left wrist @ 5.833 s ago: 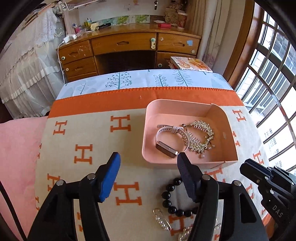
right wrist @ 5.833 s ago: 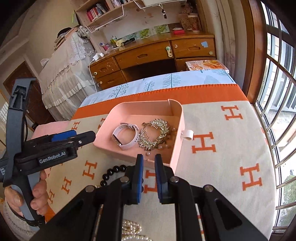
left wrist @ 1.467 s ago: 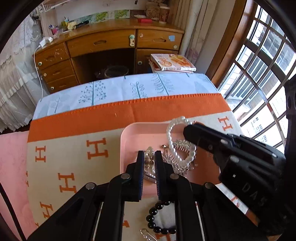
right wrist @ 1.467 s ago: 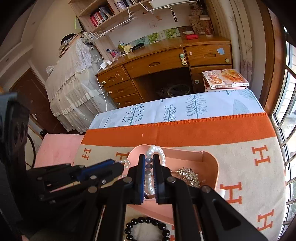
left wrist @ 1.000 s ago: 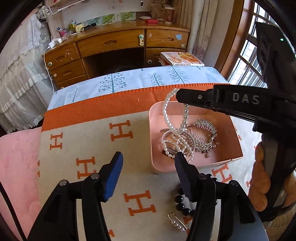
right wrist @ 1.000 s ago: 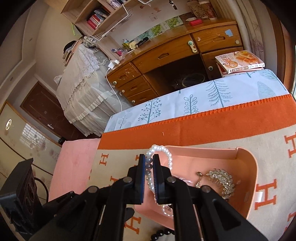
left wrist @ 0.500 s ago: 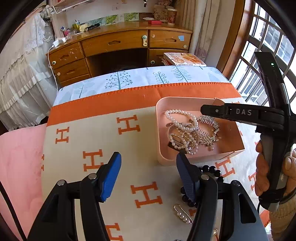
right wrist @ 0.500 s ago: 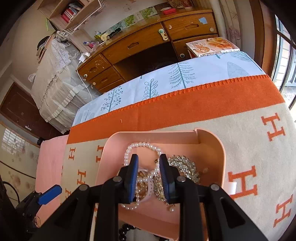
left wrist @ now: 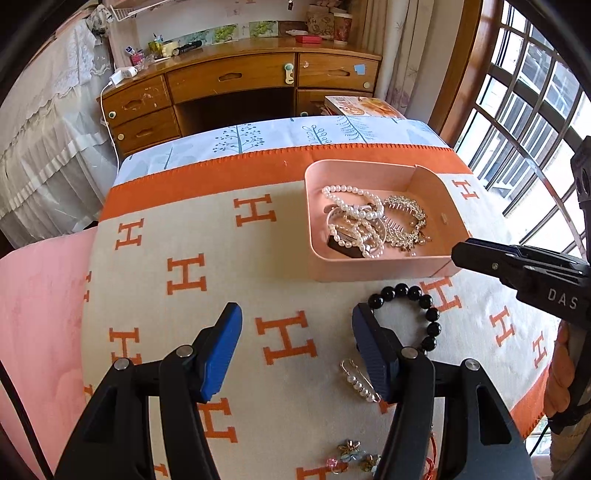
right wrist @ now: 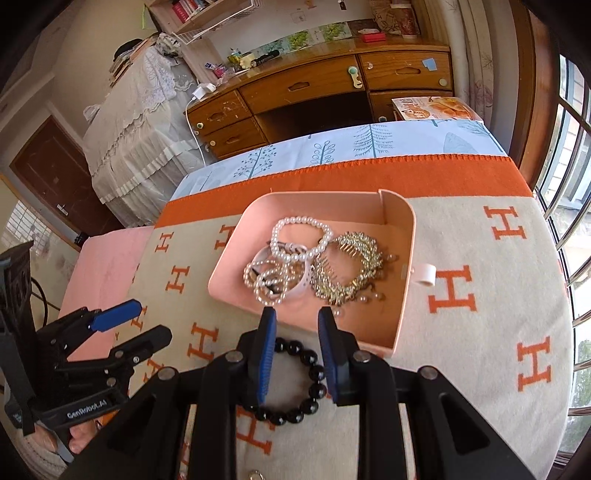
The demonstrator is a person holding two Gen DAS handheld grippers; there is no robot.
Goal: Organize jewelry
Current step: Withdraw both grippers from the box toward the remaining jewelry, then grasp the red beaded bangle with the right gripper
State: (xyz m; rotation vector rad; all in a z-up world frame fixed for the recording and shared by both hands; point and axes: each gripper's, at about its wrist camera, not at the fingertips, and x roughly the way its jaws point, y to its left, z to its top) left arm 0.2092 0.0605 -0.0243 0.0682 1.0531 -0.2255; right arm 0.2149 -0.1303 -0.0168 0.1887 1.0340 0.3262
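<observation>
Pearls (right wrist: 295,254) in tray (right wrist: 402,321); both grippers' fingers spread, empty. Risk: right gripper (right wrist: 295,325) nudging black bracelet (right wrist: 295,384), lower centre, beads rolling away.

Bare blanket (left wrist: 207,221) left of pink tray (left wrist: 369,267)

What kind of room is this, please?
Probably a bedroom at home: a bed covered by the beige blanket with orange H letters, a wooden desk with drawers behind it, and a wall shelf of books above.
</observation>
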